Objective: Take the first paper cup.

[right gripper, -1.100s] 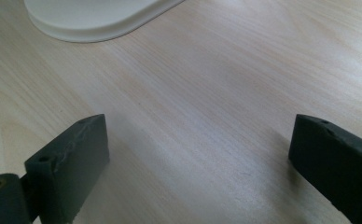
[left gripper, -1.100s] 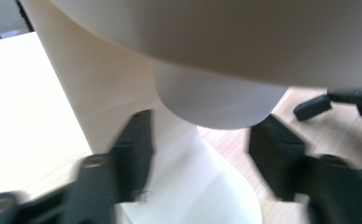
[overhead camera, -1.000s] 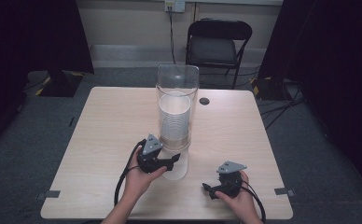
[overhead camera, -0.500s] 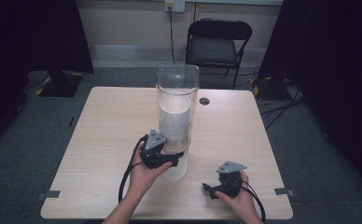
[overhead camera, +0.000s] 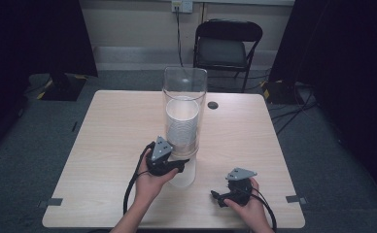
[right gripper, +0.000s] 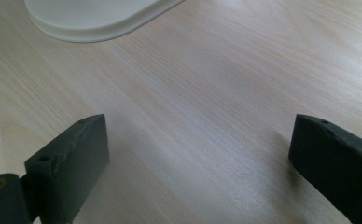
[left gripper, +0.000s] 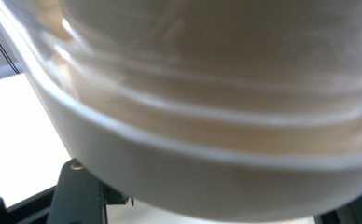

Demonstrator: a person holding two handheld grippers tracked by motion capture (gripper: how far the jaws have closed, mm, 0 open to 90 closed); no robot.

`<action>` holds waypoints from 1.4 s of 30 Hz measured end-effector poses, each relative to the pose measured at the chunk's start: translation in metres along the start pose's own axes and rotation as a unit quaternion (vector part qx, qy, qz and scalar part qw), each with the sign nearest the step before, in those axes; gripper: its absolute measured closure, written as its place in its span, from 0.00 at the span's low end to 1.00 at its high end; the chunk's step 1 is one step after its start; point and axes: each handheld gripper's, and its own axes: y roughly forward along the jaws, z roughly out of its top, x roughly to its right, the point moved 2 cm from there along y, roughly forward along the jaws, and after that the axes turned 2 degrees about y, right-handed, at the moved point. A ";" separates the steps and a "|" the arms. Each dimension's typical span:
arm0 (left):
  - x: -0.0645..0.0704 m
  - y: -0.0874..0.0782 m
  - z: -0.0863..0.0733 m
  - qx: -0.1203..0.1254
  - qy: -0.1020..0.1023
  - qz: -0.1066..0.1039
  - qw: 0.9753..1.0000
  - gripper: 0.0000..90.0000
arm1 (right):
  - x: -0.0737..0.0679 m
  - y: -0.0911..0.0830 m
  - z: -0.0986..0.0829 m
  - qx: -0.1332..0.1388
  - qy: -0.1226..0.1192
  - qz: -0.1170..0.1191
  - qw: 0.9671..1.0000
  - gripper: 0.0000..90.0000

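From above we face the table [overhead camera: 104, 145]; our gripper views sit close by the clear dispenser [overhead camera: 184, 97], sharing its white base [right gripper: 95, 18].

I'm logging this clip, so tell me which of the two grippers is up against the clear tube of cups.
The left gripper. It sits at the base of the clear tube, while the right gripper rests apart on the table, jaws wide open over bare wood.

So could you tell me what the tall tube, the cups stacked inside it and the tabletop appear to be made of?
Tall tube: clear, glossy plastic by the look; the wall shows through it. Cups: a white ribbed stack, probably paper or thin plastic; hard to tell which. Tabletop: pale wood-grain surface, matte, likely laminate rather than solid wood.
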 end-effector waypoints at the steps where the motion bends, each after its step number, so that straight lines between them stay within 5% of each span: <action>1: 0.000 0.000 0.000 0.002 0.003 -0.001 1.000 0.40 | 0.000 0.000 0.000 0.000 0.000 0.000 1.000 0.05; 27: 0.004 0.001 -0.007 0.021 -0.020 -0.006 1.000 0.40 | 0.000 0.000 0.000 0.000 0.000 0.000 1.000 0.05; 42: 0.005 0.001 -0.008 0.018 -0.015 -0.003 1.000 0.39 | 0.000 0.000 0.000 0.000 0.002 -0.001 1.000 0.05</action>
